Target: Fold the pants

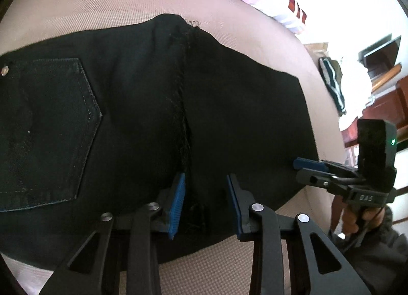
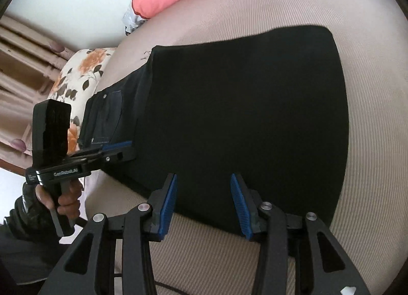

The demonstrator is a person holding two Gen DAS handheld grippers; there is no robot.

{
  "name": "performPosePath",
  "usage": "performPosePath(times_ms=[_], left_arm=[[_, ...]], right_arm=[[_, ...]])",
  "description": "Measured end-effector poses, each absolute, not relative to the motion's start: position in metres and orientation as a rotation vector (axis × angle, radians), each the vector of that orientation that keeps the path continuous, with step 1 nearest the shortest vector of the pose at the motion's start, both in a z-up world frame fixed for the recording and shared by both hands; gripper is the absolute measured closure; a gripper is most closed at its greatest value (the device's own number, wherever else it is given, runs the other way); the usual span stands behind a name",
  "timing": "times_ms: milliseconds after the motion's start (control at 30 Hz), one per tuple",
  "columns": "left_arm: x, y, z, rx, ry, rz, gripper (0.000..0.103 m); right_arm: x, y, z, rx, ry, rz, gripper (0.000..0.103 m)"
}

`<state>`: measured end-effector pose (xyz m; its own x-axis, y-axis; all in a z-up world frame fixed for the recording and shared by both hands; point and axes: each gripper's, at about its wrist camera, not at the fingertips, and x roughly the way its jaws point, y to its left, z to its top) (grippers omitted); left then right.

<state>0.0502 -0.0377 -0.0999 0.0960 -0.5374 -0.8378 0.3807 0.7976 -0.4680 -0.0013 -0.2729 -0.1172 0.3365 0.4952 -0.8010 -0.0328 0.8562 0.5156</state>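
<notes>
The black pants (image 1: 153,106) lie folded flat on the beige bed cover (image 2: 255,256); left gripper (image 1: 205,203) and right gripper (image 2: 202,204) hover with jaws wide, holding nothing; the denim looks soft, weighty, best pinched along its near edge.

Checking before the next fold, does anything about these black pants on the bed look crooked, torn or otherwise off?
Nothing major. The pants lie flat on the beige bed cover. One small oddity: loose, frayed threads stick out at the top of the centre seam. Both the left gripper and right gripper are open.
</notes>
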Motion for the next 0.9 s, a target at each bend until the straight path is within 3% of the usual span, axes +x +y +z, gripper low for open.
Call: performPosePath(times_ms=[100, 333, 633, 900], left_arm=[[0.054, -0.044, -0.089, -0.107, 1.262, -0.655, 0.07], [0.07, -0.073, -0.052, -0.007, 0.935, -0.688, 0.07], [0.13, -0.109, -0.089, 0.005, 1.007, -0.67, 0.07], [0.141, -0.104, -0.105, -0.03, 1.035, -0.672, 0.07]], right_arm=[[0.003, -0.278, -0.107, 0.411, 1.165, 0.336, 0.066], [0.034, -0.295, -0.077, 0.159, 0.999, 0.101, 0.067], [0.083, -0.308, -0.102, 0.099, 1.019, 0.039, 0.075], [0.089, -0.313, -0.109, 0.153, 1.02, 0.053, 0.075]])
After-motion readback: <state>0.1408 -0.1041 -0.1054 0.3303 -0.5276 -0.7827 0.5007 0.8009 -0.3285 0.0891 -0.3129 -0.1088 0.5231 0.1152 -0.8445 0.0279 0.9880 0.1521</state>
